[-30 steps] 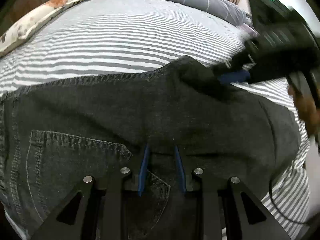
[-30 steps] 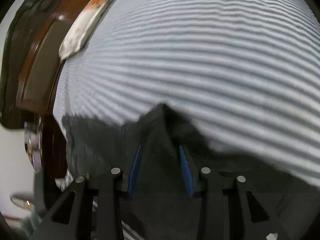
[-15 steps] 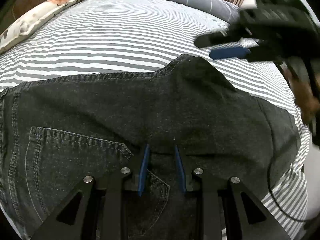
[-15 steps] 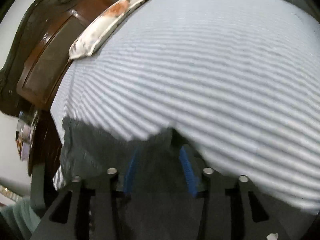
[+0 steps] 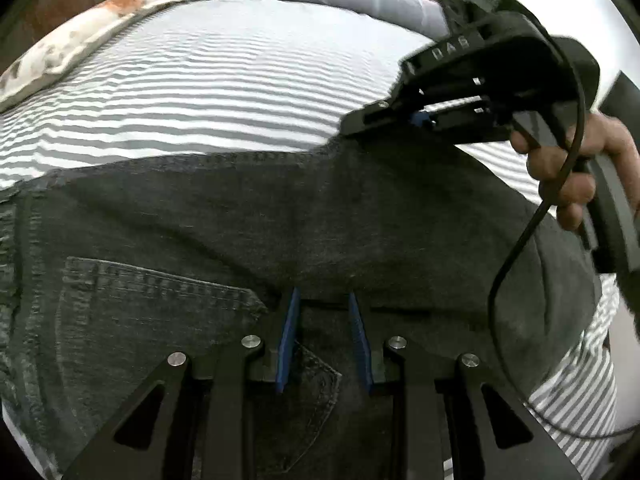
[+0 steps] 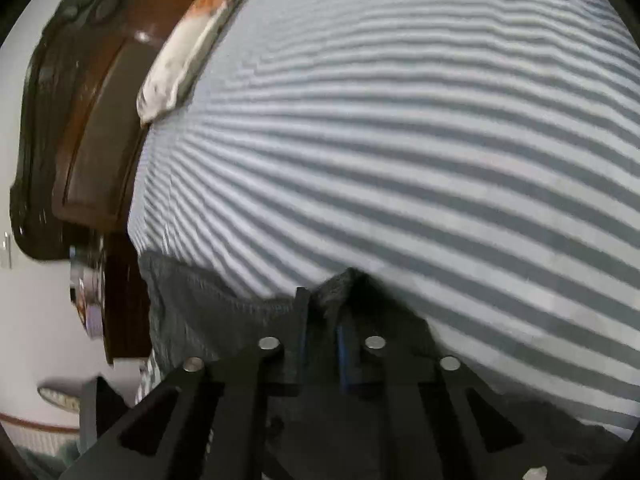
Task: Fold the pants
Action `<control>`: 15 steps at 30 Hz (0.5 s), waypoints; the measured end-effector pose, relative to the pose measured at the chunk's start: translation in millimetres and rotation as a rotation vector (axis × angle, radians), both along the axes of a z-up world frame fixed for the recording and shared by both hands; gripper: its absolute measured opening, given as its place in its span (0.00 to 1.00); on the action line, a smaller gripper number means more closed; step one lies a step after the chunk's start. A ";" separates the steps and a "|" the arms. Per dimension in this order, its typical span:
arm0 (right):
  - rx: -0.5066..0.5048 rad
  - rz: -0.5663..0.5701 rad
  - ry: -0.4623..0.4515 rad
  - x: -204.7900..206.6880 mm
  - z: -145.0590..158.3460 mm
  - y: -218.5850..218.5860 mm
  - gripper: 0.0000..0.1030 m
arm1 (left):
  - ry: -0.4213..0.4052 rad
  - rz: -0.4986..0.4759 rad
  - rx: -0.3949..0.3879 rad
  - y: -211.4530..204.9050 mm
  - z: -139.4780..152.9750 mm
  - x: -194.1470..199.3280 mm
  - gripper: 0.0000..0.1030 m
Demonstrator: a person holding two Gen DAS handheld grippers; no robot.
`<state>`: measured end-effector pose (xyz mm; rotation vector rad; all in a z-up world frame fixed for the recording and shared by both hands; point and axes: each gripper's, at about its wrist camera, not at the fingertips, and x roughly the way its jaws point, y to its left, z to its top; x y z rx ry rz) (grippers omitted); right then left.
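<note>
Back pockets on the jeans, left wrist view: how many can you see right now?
1. The back pocket lies on the jeans at lower left, its corner running under the left gripper. A second may be hidden under the fold.

raised letters on top of right gripper [image 5: 416, 119] housing, seemingly "uab" upside down; no other text legible.
</note>
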<state>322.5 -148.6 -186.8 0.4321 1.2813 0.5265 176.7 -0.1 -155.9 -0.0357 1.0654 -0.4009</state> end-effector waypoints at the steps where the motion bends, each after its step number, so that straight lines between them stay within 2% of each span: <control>1: 0.003 -0.012 -0.038 0.2 6.5 -0.5 0.08 | -0.030 0.034 0.007 4.8 5.6 -0.5 0.27; 4: -0.015 -0.033 -0.075 5.9 13.6 1.3 0.06 | -0.117 0.111 0.041 15.1 20.0 -2.1 0.27; 7: -0.084 -0.010 -0.057 16.8 0.4 7.1 0.06 | -0.089 0.120 0.054 17.8 14.6 0.3 0.27; 9: -0.109 0.005 -0.028 21.1 -12.3 11.5 0.06 | -0.048 0.108 0.150 12.2 -0.7 3.3 0.27; 12: -0.088 0.000 0.006 24.5 -11.2 5.9 0.07 | -0.070 0.086 0.206 6.1 -4.6 0.5 0.31; 13: -0.083 -0.007 0.006 22.7 -6.9 1.8 0.11 | -0.069 0.086 0.211 5.7 -5.5 0.0 0.32; 14: -0.117 -0.015 -0.021 18.8 -0.6 -1.8 0.21 | -0.067 0.089 0.208 6.6 -5.4 -1.4 0.32; 15: -0.182 -0.029 -0.064 12.0 7.3 -7.5 0.26 | -0.061 0.093 0.201 7.7 -5.7 -1.7 0.32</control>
